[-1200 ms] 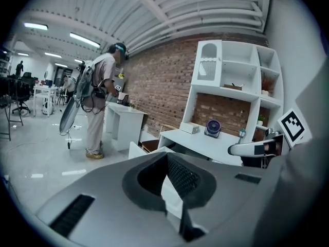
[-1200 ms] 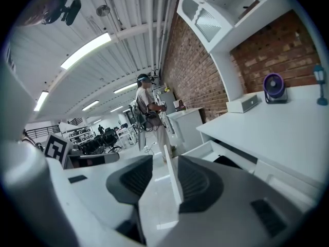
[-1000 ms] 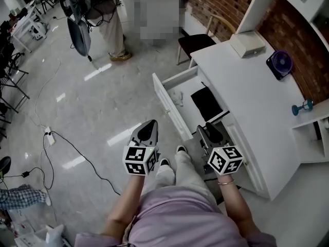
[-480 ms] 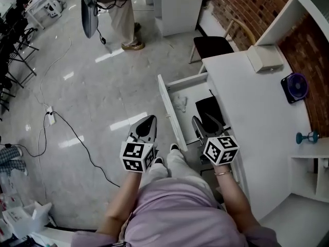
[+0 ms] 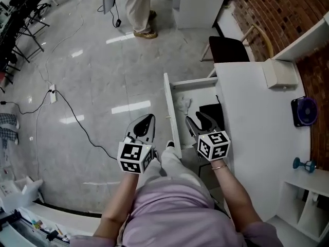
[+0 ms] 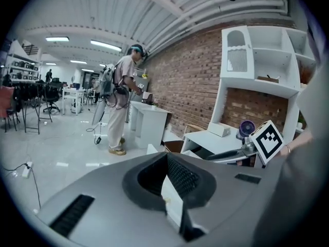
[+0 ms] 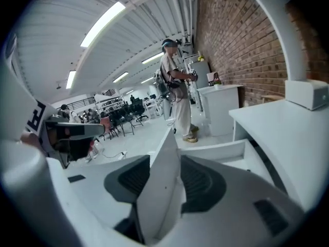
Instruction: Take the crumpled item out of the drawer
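Lower now, the right gripper (image 5: 196, 119) hangs over the near end of the drawer (image 5: 191, 83), its jaws just opening to about half and gripping nothing (only the front panel (image 5: 171, 116) shows between them). The left gripper (image 5: 148, 119), parted and empty, hangs outside the drawer. I'd reach on to the crumpled item (image 5: 183, 105) in the drawer's far corner, straddle it and close gently.

Drawer (image 5: 171, 112): white, shallow, pulled well out from under white tabletop, standing open. Its long front panel runs away from me, thin edge up; same panel rises upright close ahead in right gripper view (image 7: 164, 174).

Crumpled item (image 5: 183, 104): small pale grey-white wad, lying loose on drawer floor, just inside front panel, toward far end.
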Demonstrator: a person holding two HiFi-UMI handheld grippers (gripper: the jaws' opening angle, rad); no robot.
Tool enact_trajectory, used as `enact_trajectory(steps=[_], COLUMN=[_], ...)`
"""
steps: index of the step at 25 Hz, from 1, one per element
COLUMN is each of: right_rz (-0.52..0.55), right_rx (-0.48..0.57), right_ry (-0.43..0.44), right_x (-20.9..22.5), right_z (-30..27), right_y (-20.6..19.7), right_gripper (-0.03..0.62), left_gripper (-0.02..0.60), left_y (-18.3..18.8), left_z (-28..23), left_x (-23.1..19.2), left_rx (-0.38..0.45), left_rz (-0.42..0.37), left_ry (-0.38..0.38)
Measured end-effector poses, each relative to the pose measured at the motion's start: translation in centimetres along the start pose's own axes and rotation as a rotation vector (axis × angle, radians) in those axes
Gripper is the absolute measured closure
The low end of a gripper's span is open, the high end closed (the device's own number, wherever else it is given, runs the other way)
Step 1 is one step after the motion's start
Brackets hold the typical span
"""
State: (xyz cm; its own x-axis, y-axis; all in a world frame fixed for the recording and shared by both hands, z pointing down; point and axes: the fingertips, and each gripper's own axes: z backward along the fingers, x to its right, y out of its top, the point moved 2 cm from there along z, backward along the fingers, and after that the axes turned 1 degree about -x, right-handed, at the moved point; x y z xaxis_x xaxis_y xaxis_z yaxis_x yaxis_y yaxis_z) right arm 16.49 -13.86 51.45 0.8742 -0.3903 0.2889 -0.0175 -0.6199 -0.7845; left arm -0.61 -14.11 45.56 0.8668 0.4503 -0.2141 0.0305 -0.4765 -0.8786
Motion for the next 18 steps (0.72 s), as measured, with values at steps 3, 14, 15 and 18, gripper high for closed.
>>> enact_trajectory(steps=[3, 14, 15, 18], right_rz=[0.057, 0.291, 0.306, 0.345], right_rx=[-0.054, -0.247, -0.261, -0.306], right_ry=[0.022, 0.073, 0.078, 0.085], right_x=[0.4, 2.4, 2.5, 3.0], right_z=[-1.6, -6.7, -7.2, -8.7], right_y=[-0.7, -3.5, -3.7, -4.5], right_gripper=[0.408, 0.361, 0.361, 0.361], left_gripper=[0.581, 0.581, 0.581, 0.581], left_y=[-0.4, -2.4, -2.6, -3.0], left_z=[-0.5, -1.6, -1.6, -1.5], left_x=[-0.4, -1.6, -1.8, -2.3], left_rx=[-0.015, -0.061, -0.064, -0.07], left_rz=[0.004, 0.084, 0.09, 0.105], left_ry=[0.022, 0.083, 0.089, 0.108])
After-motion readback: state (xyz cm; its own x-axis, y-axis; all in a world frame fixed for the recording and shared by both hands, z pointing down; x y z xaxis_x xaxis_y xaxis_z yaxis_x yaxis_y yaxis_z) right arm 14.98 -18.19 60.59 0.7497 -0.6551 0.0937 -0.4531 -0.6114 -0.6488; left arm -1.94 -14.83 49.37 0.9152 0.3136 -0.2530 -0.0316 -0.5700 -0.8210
